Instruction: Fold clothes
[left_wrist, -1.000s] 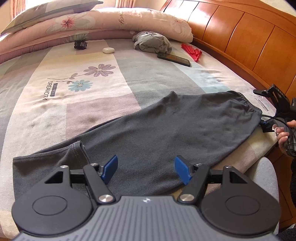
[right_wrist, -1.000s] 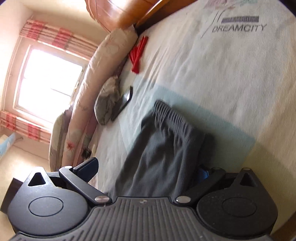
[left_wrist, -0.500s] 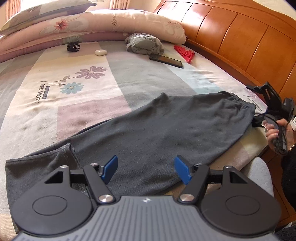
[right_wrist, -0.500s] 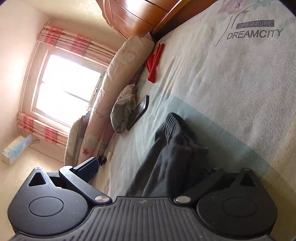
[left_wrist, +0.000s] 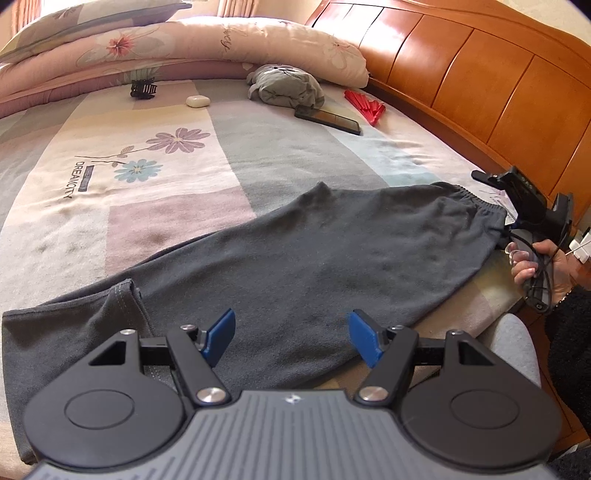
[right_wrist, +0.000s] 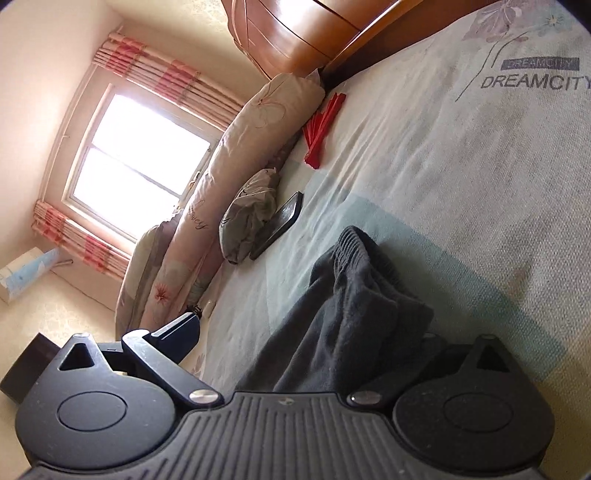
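1. Across the near part of the bed (left_wrist: 155, 206) lies a pair of dark grey trousers (left_wrist: 295, 258), spread mostly flat, the hem end at the left and the elastic waistband at the right by the bed's edge.
2. Over the lower edge of the trousers hover the left tongs (left_wrist: 291, 332), their blue pads well apart with nothing between them, released.
3. At the waistband end, the right tongs (left_wrist: 517, 210) show in the left wrist view as a black frame held by a person's hand (left_wrist: 535, 266); in the right wrist view, the right tongs (right_wrist: 306, 343) have bunched grey cloth rising between the fingers.
4. One finger stands clear of the cloth at the left while the other is hidden under it, so whether the right tongs clench the fabric I cannot tell.
5. Farther up the bed lie a rolled grey garment (left_wrist: 284, 85), a dark phone (left_wrist: 327, 120) just beside it, a red folding fan (left_wrist: 364, 105), a white earbud case (left_wrist: 197, 100) and a black hair clip (left_wrist: 143, 88).
6. Beyond these rests a floral quilt (left_wrist: 207, 44) against a wooden headboard (left_wrist: 480, 74).
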